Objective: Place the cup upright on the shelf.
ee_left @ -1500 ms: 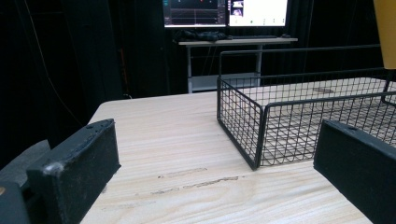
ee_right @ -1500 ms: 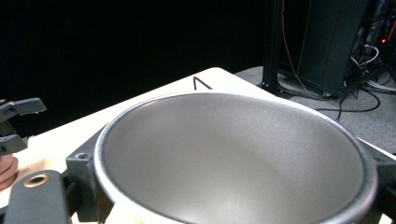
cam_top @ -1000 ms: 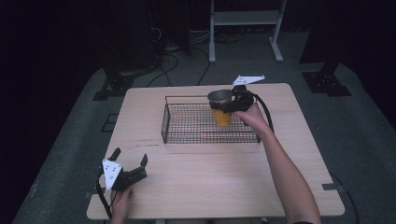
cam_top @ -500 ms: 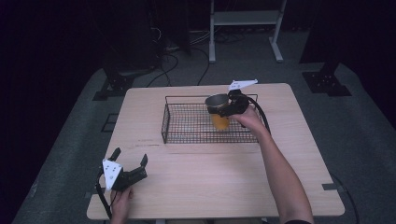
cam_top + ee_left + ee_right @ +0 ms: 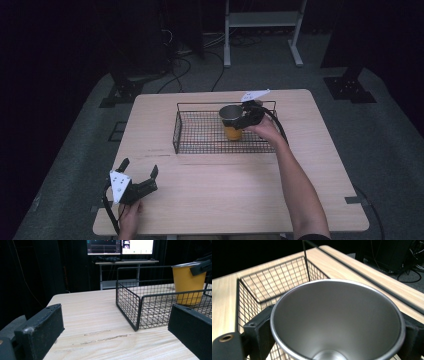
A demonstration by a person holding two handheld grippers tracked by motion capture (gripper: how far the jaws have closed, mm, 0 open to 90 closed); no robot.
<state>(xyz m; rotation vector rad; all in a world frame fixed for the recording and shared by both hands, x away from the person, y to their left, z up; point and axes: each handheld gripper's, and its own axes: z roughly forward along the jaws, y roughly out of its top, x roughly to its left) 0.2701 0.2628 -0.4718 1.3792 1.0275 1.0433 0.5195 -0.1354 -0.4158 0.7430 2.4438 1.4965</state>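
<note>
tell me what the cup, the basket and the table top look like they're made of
Cup: likely metal, with a brushed grey inside, a bright rolled rim and a yellow matte coat outside.
Basket: thin black-coated wire, welded in an open grid.
Table top: light wood or wood-look laminate; grain streaks show, which one is unclear.

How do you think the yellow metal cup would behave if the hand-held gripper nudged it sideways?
The cup looks rigid, probably light: its steel inside appears empty. Narrower at the base than the rim, it may tip rather than slide on the wire basket.

Wire basket (image 5: 200, 135) walls block far centre; near tabletop (image 5: 240, 190) open.
</note>
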